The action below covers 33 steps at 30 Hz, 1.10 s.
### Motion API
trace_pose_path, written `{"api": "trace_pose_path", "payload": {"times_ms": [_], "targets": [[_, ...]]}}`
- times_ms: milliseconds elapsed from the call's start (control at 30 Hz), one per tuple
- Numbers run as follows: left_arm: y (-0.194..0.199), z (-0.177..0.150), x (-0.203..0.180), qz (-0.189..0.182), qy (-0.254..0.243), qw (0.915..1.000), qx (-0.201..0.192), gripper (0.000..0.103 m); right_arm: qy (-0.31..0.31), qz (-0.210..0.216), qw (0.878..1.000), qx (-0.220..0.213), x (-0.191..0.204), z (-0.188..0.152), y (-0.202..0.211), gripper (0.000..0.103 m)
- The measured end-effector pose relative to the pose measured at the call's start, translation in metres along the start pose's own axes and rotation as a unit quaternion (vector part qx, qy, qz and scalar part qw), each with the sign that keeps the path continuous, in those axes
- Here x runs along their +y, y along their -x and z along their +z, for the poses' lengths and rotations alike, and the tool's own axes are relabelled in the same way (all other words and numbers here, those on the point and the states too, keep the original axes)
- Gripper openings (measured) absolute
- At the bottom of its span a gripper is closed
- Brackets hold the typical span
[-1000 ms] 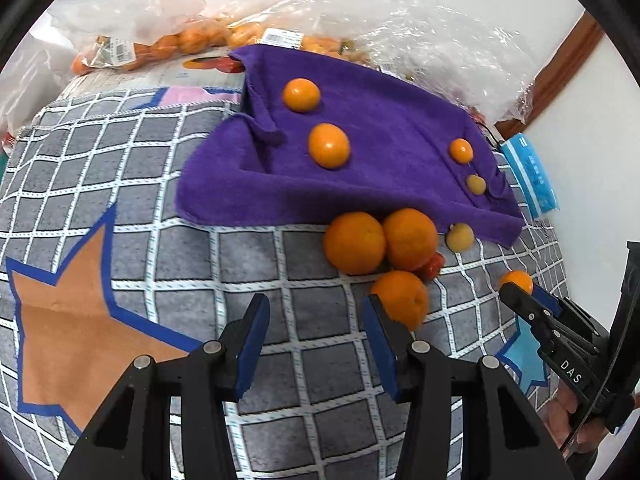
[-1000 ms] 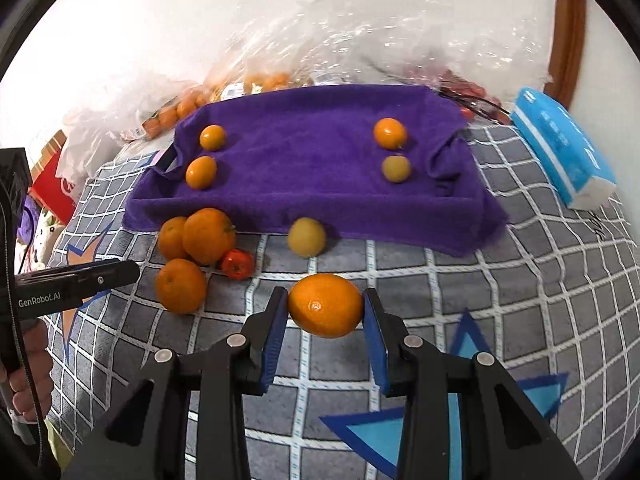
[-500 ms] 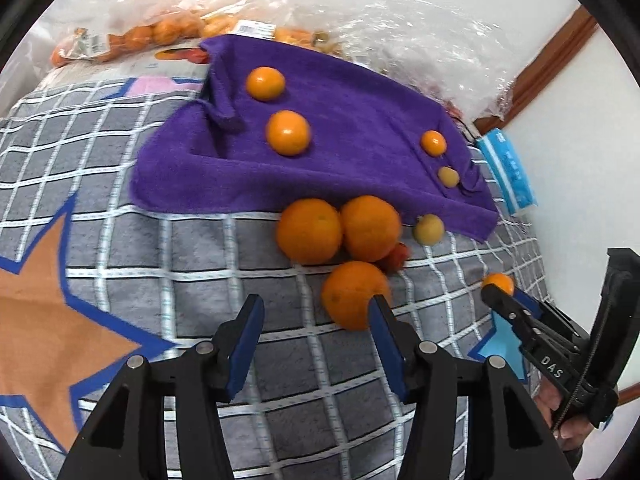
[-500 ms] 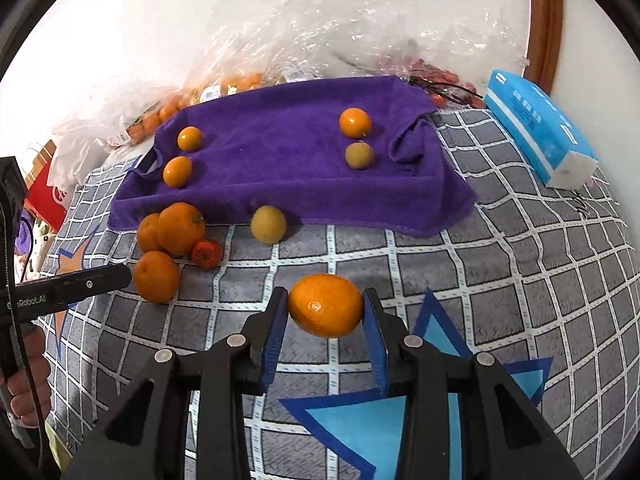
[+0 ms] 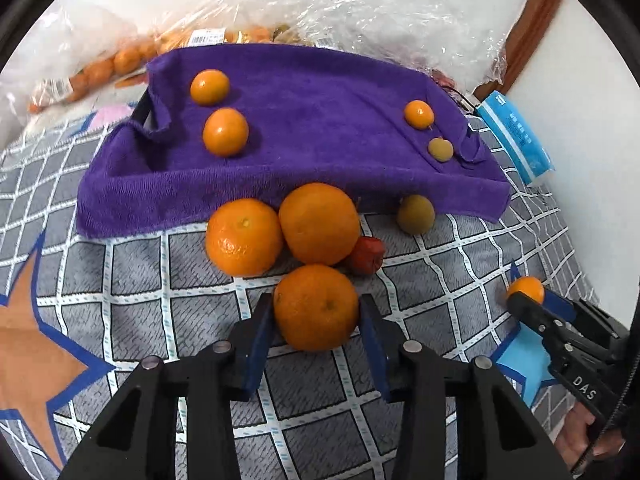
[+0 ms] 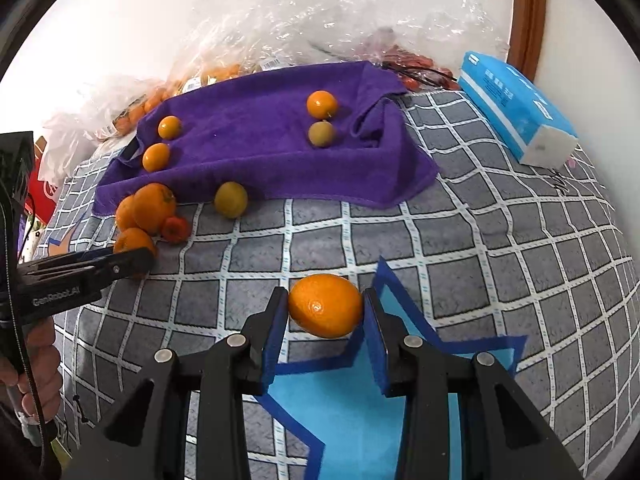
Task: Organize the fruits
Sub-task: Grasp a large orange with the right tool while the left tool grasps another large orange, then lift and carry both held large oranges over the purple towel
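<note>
Two hand-held grippers, each with an orange between its blue pads; landmark for all places: the purple towel [image 5: 312,128].

Left hand-held gripper [image 5: 316,320]: its jaws have just been closing around the nearest orange [image 5: 316,306], which lies on the grid-patterned cover [image 5: 160,280] in front of the towel's near edge. Both pads stand at the fruit's sides and appear to touch it; judged a grip just being taken, so the orange can be lifted away from the cluster.

Right hand-held gripper [image 6: 325,320]: pinching an oval orange [image 6: 325,311], held clear of the cover over a light blue star patch, well in front of the towel's near right corner. Judged carried fruit awaiting a place.

Cluster, just in front of the towel's near edge: two large oranges [image 5: 280,232] touching each other, a small red fruit [image 5: 366,255] beside them, a yellow-green fruit [image 5: 415,214] a little to the right.

On the towel: two small oranges at its left end [image 5: 218,110], one small orange [image 5: 419,115] and one yellow-green fruit [image 5: 440,149] at its right end. Judged sorted by kind.

Behind the towel: clear plastic bags [image 5: 340,8] of fruit. Right of it: a blue tissue pack [image 6: 516,114].

Change against a second ago: the left hand-held gripper stood spread and short of the orange; now it brackets it. The right one's pinch is unchanged, but it has drawn back from the towel.
</note>
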<state>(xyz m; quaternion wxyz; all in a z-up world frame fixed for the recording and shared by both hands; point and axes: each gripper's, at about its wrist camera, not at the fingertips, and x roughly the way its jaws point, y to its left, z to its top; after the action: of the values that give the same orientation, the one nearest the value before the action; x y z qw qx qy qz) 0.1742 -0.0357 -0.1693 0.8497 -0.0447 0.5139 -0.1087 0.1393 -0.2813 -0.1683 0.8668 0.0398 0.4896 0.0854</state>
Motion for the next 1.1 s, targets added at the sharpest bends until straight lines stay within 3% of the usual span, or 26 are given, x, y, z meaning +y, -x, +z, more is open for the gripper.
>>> {"api": "trace_pose_path", "payload": {"times_ms": [300, 633, 1100], "targets": [[0.03, -0.005, 0.0, -0.004, -0.004, 0.9999, -0.016, 0.04, -0.002, 0.005, 1.0, -0.017, 0.009, -0.001, 0.02, 0.037], [0.073, -0.019, 0.027, -0.018, 0.048, 0.9983, -0.029, 0.04, 0.009, 0.01, 0.998, -0.055, 0.039, 0.002, 0.066, 0.037], [0.124, -0.025, 0.036, 0.003, 0.054, 0.9965, -0.064, 0.04, -0.004, 0.024, 0.996, -0.085, 0.056, 0.005, 0.105, 0.037]]}}
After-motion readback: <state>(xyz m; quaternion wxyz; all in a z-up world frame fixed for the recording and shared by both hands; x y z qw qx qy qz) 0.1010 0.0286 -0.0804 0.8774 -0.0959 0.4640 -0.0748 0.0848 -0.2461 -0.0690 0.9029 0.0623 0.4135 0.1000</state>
